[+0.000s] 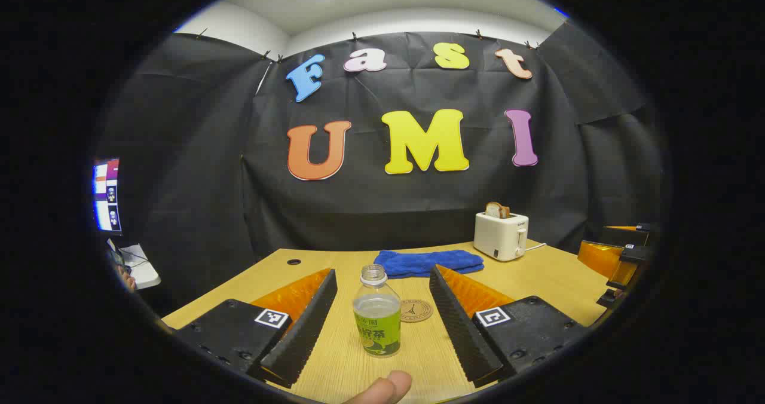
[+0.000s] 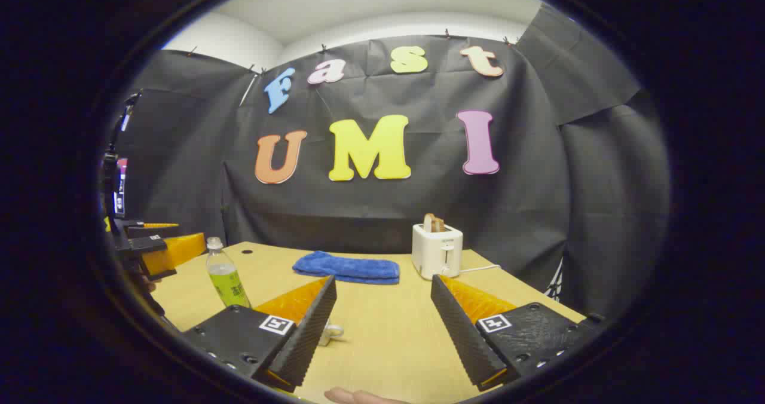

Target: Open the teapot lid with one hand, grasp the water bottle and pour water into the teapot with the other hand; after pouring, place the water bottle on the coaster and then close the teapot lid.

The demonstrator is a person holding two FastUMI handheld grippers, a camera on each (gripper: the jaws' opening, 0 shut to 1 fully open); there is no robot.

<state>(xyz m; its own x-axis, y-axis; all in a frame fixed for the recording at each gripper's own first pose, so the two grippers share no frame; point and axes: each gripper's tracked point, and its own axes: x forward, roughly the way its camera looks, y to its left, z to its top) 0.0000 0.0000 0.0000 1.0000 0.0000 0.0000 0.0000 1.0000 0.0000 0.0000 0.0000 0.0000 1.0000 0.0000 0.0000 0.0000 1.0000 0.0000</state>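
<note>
Wooden table (image 1: 538, 278), green-labelled water bottle (image 1: 377, 312), coaster (image 1: 416, 310)

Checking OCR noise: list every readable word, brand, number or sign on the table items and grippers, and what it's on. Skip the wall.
Nothing can be quoted; no text reads clearly.
water bottle: printed label, too blurred to read.
toaster: small mark near the top front, too small to read.
coaster: round emblem, any lettering too small to read.
left gripper and right gripper: square coded tags, no words.
</note>
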